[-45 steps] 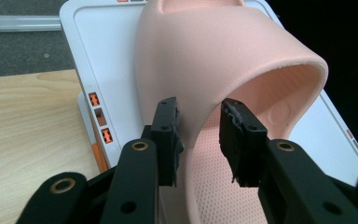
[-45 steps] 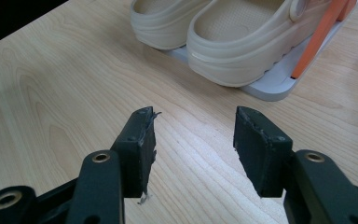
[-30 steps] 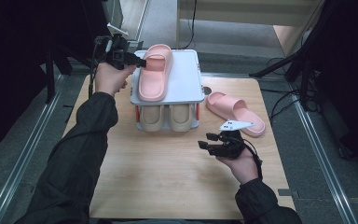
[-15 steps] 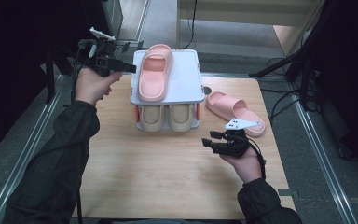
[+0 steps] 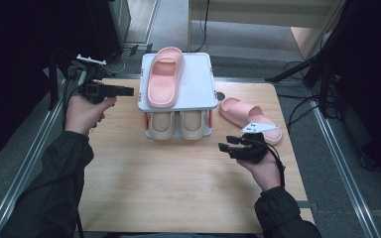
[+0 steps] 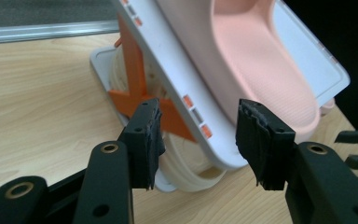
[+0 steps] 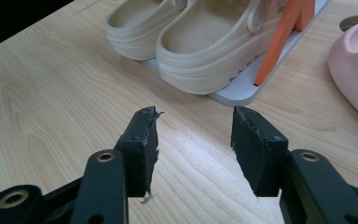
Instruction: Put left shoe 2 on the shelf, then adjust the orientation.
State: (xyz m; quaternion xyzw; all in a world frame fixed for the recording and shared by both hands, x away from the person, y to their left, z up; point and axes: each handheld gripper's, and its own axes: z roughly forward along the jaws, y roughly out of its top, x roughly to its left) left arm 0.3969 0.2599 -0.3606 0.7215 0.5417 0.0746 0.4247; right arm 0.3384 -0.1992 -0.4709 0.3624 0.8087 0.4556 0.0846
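Observation:
A white two-shelf shoe rack (image 5: 198,84) stands at the table's far middle. One pink slipper (image 5: 164,77) lies on its top shelf, and a pair of beige clogs (image 5: 178,124) sits on the lower shelf. A second pink slipper (image 5: 248,118) lies on the table right of the rack. My left gripper (image 5: 126,91) hovers open left of the rack, level with the top shelf, with nothing between its fingers. In the left gripper view, the shelf edge (image 6: 205,126) and slipper (image 6: 261,60) lie ahead. My right gripper (image 5: 223,148) is open and empty over the table, pointing at the clogs (image 7: 205,51).
The wooden table (image 5: 178,188) has bare room in front of the rack. Orange supports (image 7: 284,37) hold up the rack's shelves. Cables and dark stands (image 5: 322,64) sit beyond the table's right edge, and metal rails run along both sides.
My left gripper has drawn back from the pink slipper on the top shelf, moving left and nearer the person. The right gripper has hardly moved.

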